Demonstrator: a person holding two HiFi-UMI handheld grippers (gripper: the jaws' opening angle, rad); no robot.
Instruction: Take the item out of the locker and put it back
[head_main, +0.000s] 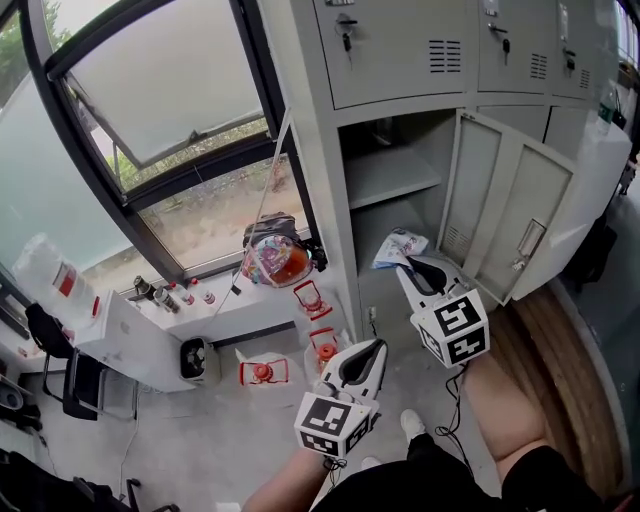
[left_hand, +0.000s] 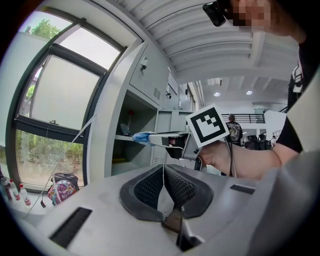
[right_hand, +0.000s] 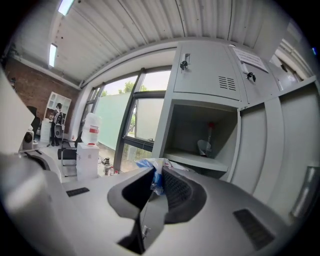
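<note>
My right gripper (head_main: 408, 262) is shut on a crumpled blue-and-white packet (head_main: 398, 246), held in front of the lower part of the open grey locker (head_main: 390, 175). In the right gripper view the packet (right_hand: 151, 164) sticks up between the pads, with the open compartment (right_hand: 200, 125) and its shelf ahead. A small white object with a red top (right_hand: 207, 142) stands on that shelf. My left gripper (head_main: 378, 345) hangs lower and nearer, shut with nothing in it. In the left gripper view its pads (left_hand: 150, 187) meet at the tips, and beyond them the right gripper carries the packet (left_hand: 140, 137).
The locker door (head_main: 510, 215) stands open to the right. A colourful backpack (head_main: 275, 255) leans below the window at left. Red-and-white items (head_main: 262, 372) and a black bin (head_main: 195, 358) sit on the floor. Small bottles (head_main: 185, 295) line the sill. The person's legs are below.
</note>
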